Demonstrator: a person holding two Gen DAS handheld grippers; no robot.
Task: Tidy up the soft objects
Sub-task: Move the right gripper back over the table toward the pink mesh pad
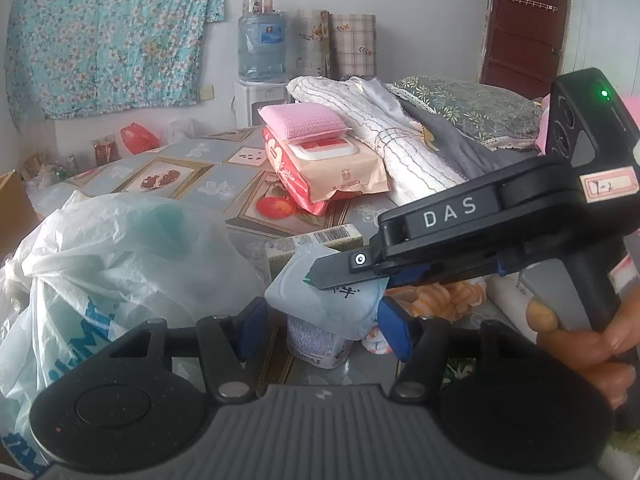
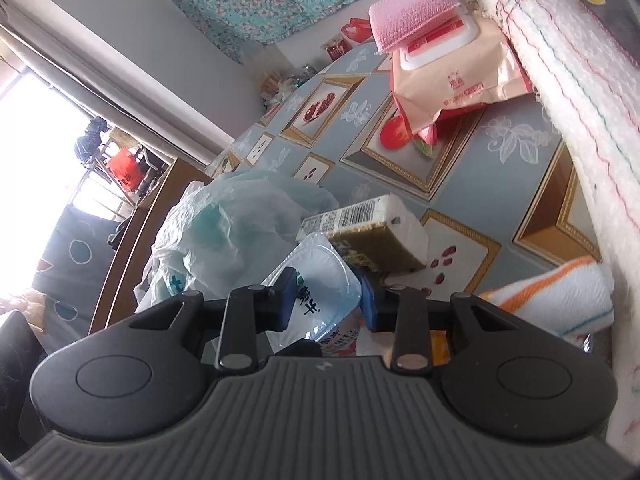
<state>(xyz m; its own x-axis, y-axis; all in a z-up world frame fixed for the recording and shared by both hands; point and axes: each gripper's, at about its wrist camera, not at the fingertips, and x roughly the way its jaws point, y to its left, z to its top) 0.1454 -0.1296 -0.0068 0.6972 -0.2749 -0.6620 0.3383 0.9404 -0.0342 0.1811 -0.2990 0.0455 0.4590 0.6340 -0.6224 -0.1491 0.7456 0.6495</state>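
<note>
A yogurt cup (image 1: 320, 340) with a pale blue foil lid (image 1: 320, 296) stands on the table between the blue pads of my left gripper (image 1: 323, 328), which press on its rim from both sides. My right gripper (image 1: 348, 276) reaches in from the right, held by a hand (image 1: 580, 344). In the right wrist view, my right gripper (image 2: 329, 304) is shut on the tilted lid (image 2: 316, 276). An orange-striped towel (image 1: 440, 296) (image 2: 552, 292) lies just right of the cup. A small tissue pack (image 1: 316, 240) (image 2: 372, 232) with a barcode sits behind it.
A crumpled white plastic bag (image 1: 120, 260) (image 2: 240, 220) fills the left. A pink sponge (image 1: 304, 120) lies on a wipes pack (image 1: 332, 172) farther back. Folded cloths and a pillow (image 1: 400, 140) pile up on the right. The patterned tablecloth (image 1: 180, 168) shows between them.
</note>
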